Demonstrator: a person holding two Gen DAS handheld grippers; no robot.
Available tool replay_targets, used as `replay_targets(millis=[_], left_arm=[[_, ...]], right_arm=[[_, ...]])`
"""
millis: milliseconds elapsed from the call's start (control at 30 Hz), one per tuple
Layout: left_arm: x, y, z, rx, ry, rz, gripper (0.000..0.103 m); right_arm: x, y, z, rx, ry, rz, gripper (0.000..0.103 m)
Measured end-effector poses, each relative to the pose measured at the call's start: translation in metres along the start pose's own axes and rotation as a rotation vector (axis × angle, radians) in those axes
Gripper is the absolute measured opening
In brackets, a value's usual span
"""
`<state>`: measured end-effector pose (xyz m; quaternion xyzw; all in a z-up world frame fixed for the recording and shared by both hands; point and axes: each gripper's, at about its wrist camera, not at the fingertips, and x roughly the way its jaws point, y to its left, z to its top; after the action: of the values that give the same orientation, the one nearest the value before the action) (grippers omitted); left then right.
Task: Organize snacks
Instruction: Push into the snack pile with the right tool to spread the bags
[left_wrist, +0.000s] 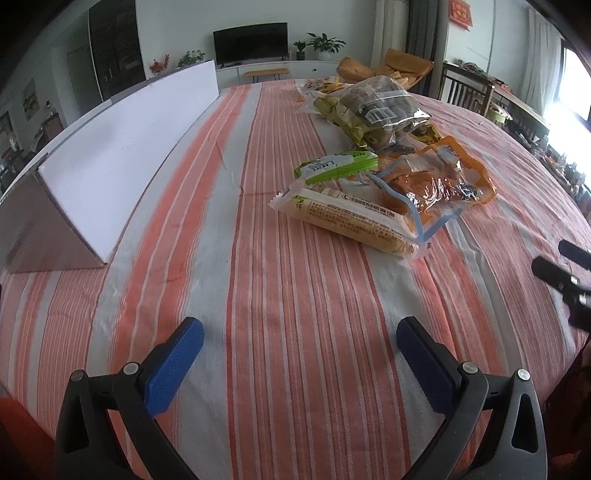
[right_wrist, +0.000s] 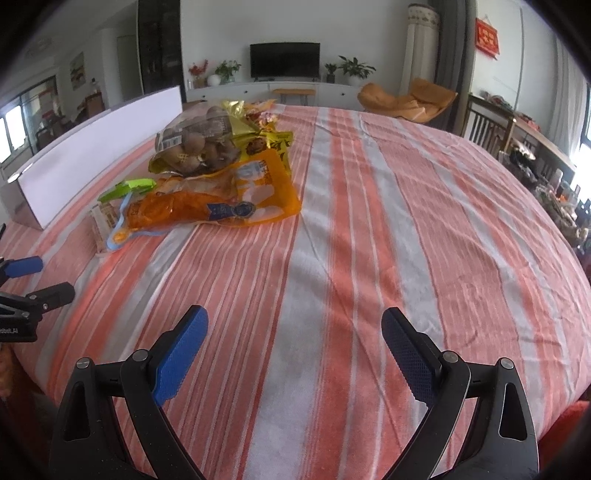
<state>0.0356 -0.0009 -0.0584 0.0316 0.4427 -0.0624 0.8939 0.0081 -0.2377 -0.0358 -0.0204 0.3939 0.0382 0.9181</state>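
Both grippers are held low and level over the striped counter (right_wrist: 332, 221). The left gripper (left_wrist: 299, 354) is spread wide with nothing held; the right gripper (right_wrist: 295, 350) likewise. Ahead, well apart, the snack packets (left_wrist: 373, 184) are heaped, a long cracker pack (left_wrist: 347, 219) nearest, seemingly overlapped by an orange pouch (left_wrist: 443, 184). A white box (left_wrist: 122, 147) is seen leftward.

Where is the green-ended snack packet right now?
In the left wrist view the green-ended packet lies on the striped tablecloth right of centre, at the pile's near-left edge, just behind the long yellow biscuit pack and left of the orange bag.
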Motion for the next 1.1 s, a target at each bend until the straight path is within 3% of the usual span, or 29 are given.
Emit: replay_targets(millis=[167,367,467,567,800,1033,1100], left_arm=[[0.001,-0.001,-0.001,0.005,-0.030,-0.003,0.103],[0.000,-0.001,-0.002,0.013,-0.041,-0.011,0.103],[0.000,0.000,-0.003,0.016,-0.042,-0.013,0.103],[-0.001,0.002,-0.003,0.019,-0.040,-0.017,0.103],[0.000,0.002,-0.002,0.013,-0.040,-0.014,0.103],[0.002,0.002,-0.001,0.008,-0.048,-0.009,0.103],[0.002,0.003,-0.001,0.007,-0.050,-0.008,0.103]], right_arm=[[0.012,0.005,0.033,0.044,0.035,0.059,0.097],[0.044,0.071,0.096,-0.057,0.073,0.167,0.097],[0.075,0.105,0.111,-0.124,0.102,0.162,0.097],[0.096,0.114,0.112,-0.148,0.134,0.124,0.097],[0.086,0.064,0.101,-0.208,0.147,0.122,0.097],[0.075,-0.024,0.104,-0.069,0.155,-0.024,0.097],[0.064,-0.045,0.102,0.026,0.123,0.038,0.097]])
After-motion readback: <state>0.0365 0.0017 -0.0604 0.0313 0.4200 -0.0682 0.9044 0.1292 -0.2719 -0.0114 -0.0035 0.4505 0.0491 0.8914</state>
